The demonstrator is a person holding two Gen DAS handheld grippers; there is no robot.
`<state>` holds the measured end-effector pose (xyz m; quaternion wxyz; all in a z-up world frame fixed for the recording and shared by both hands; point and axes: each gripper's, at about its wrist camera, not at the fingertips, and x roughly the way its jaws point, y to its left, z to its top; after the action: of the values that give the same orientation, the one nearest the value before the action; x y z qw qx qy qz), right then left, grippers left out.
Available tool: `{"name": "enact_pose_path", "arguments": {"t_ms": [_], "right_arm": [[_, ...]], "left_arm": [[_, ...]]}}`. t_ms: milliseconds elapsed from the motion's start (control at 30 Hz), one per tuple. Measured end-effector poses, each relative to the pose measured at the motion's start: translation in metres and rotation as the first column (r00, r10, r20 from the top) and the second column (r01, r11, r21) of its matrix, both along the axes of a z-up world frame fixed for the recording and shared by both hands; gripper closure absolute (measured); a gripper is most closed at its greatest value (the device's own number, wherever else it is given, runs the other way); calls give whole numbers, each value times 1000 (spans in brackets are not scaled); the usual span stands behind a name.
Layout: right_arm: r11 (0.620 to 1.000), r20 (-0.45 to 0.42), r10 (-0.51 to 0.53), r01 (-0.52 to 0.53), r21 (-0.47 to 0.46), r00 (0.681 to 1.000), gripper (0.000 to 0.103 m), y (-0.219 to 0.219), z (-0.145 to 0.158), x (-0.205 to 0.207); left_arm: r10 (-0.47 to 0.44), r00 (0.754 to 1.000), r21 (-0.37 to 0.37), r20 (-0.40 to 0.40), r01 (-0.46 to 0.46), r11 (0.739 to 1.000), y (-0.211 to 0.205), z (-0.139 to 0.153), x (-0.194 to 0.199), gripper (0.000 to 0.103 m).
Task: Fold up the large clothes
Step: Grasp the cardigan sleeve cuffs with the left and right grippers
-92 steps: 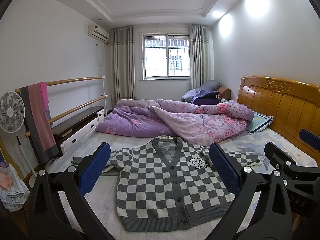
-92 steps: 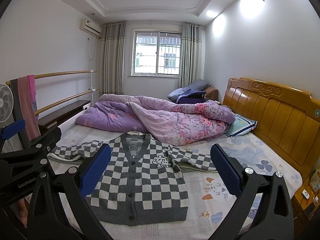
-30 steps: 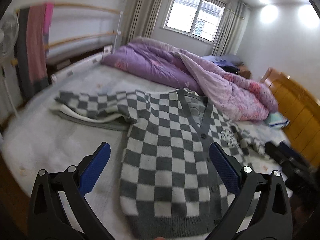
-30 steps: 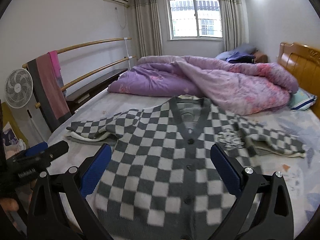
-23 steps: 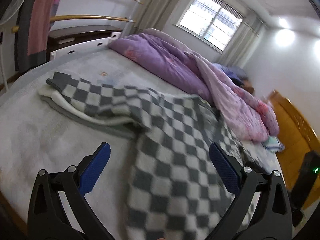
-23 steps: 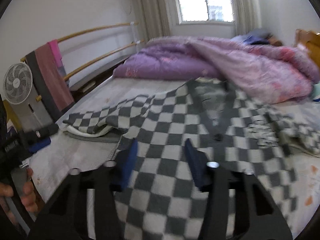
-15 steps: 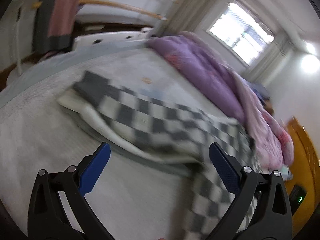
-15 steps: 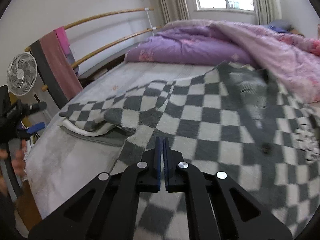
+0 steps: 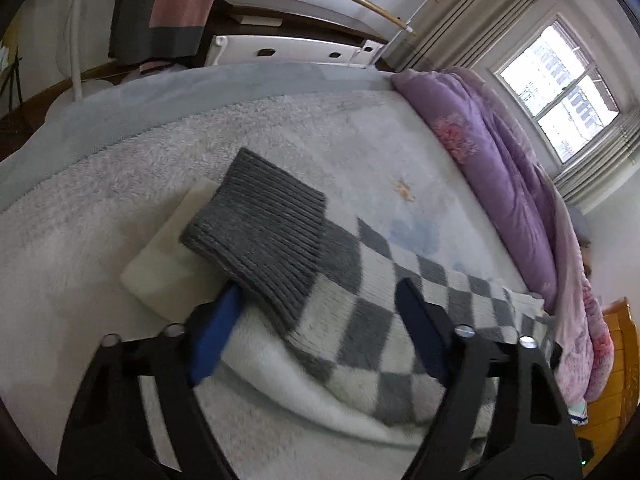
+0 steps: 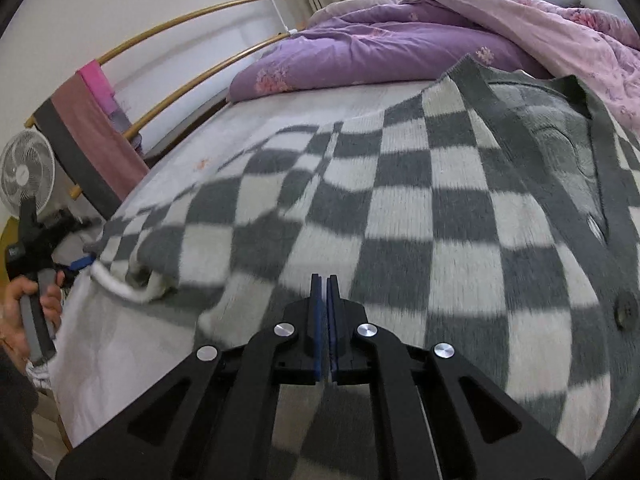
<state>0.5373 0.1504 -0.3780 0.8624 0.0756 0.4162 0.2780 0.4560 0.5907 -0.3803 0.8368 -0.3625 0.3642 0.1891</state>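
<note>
A grey-and-white checked cardigan point(image 10: 440, 220) lies flat on the bed, front up, with its buttons showing. Its left sleeve point(image 9: 360, 320) ends in a ribbed grey cuff point(image 9: 260, 228). My left gripper point(image 9: 318, 292) reaches down over that sleeve end. Its jaws are closing with the sleeve between the blue pads, and the pads are not pressing on it. My right gripper point(image 10: 323, 278) is shut with nothing visible between its pads. It hangs low over the cardigan's body, near where the sleeve joins. In the right wrist view a hand point(image 10: 24, 300) holds the left gripper at the far left.
A white pad point(image 9: 160, 256) lies under the cuff. A purple quilt point(image 10: 380, 48) is heaped behind the cardigan. A rail with a hanging cloth point(image 10: 92, 128) and a fan point(image 10: 24, 176) stand beside the bed. The wooden headboard point(image 9: 616, 380) is at the far right.
Both grippers came down close to the bed. The left one swung to the sleeve end and its jaws narrowed. The right one snapped shut and closed in on the cardigan's body.
</note>
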Motion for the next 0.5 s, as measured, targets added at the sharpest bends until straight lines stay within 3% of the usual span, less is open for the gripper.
{"name": "enact_pose_path", "arguments": {"t_ms": [133,167,200,267,367,500], "right_arm": [[999,-33,29,-27,44,999,99,15,-2,23],[997,-57,44,-40,66,997,99,18,-4,28],[993,-89,63,-53,102,994,99,22,-9,34],[994,-102,78,-70,79,992,97,31,-14,40],[996,-192,86,-78,49,978,100,39,-38,54],[992,-226,101,-80,101,969,103,27,-36,58]], "left_arm": [[23,999,53,-27,-22,998,2,1,1,66],[23,999,69,-23,-22,997,2,5,0,89],[14,1000,75,-8,-14,997,3,12,-2,93],[9,999,88,41,-13,996,0,29,-7,93],[-43,995,154,87,29,988,-19,61,-7,94],[-150,971,223,184,108,969,-64,117,-1,94]]}}
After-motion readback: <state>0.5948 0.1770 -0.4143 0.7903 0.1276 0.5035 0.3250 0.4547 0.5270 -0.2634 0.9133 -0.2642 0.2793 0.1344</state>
